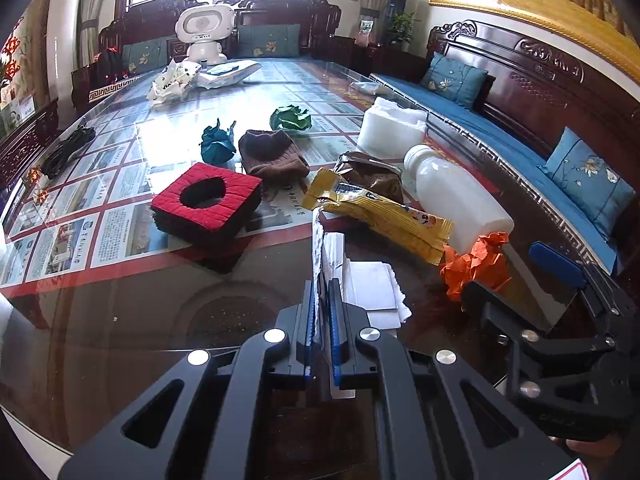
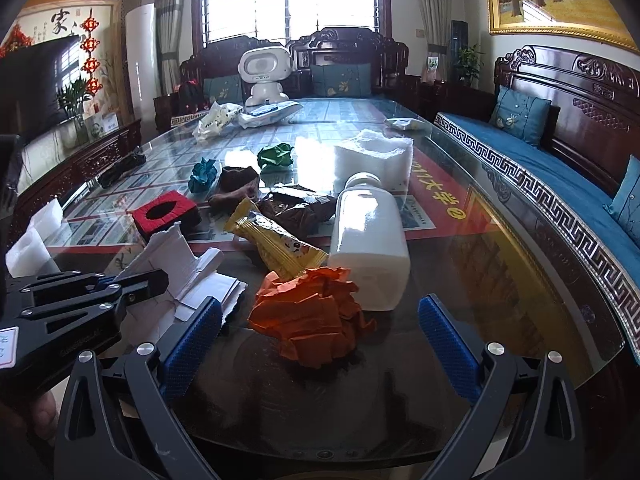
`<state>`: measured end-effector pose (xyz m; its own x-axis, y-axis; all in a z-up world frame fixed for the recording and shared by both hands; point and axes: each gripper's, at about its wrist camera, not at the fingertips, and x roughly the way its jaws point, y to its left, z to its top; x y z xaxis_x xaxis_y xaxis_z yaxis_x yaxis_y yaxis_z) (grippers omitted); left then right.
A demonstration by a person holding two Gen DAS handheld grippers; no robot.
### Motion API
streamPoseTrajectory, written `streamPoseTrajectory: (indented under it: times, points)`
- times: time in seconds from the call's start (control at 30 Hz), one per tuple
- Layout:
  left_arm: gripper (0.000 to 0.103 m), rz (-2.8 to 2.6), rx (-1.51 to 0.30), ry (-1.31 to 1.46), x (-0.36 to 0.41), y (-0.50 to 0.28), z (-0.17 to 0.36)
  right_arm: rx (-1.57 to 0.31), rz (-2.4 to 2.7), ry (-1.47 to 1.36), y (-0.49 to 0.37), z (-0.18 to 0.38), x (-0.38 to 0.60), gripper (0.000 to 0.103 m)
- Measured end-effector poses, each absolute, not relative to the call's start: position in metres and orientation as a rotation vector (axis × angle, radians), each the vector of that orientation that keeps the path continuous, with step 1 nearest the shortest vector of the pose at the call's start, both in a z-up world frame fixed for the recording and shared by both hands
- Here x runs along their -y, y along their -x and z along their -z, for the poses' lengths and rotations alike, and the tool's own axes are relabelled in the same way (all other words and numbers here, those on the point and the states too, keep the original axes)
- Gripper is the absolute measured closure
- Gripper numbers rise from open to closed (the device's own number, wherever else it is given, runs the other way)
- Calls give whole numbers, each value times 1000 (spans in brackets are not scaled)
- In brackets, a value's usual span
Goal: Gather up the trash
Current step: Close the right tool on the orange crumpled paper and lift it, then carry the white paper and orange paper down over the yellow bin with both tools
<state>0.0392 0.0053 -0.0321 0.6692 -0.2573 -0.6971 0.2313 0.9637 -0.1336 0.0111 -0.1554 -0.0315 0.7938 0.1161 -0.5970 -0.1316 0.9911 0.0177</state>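
My left gripper (image 1: 322, 292) is shut on a torn piece of white paper (image 1: 334, 256), held on edge just above more white sheets (image 1: 376, 292) on the glass table (image 1: 168, 320). In the right wrist view this gripper (image 2: 154, 278) shows at the left with the paper (image 2: 172, 248). My right gripper (image 2: 320, 308) is open, and crumpled orange paper (image 2: 312, 316) lies between its blue pads (image 2: 192, 344), untouched. Behind the orange paper lie a white plastic bottle (image 2: 368, 240), a yellow wrapper (image 2: 280, 244) and a brown wrapper (image 2: 298, 208).
Farther along the table lie a red square cushion (image 1: 208, 200), a brown knit hat (image 1: 272, 156), teal (image 1: 218, 144) and green (image 1: 290, 119) paper balls, white foam (image 1: 390, 126) and a white toy robot (image 1: 204, 32). A blue-cushioned wooden bench (image 2: 540, 168) runs along the right.
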Motion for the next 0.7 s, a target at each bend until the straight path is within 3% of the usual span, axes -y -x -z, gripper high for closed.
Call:
streamPoseTrajectory:
  times: [0.1, 0.17, 0.27, 0.47, 0.7]
  points:
    - [96, 279, -790, 36, -5, -40, 32, -653, -132, 23, -15, 35, 155, 10]
    - [96, 281, -792, 41, -6, -40, 32, -672, -143, 24, -18, 38, 154, 29]
    - [96, 289, -795, 51, -6, -41, 32, -693, -155, 24, -21, 43, 155, 46]
    - [97, 301, -797, 54, -4, -41, 32, -698, -215, -3, -16, 42, 155, 55]
    - [98, 334, -794, 62, -2, -35, 26, -668, -260, -30, -5, 31, 159, 56]
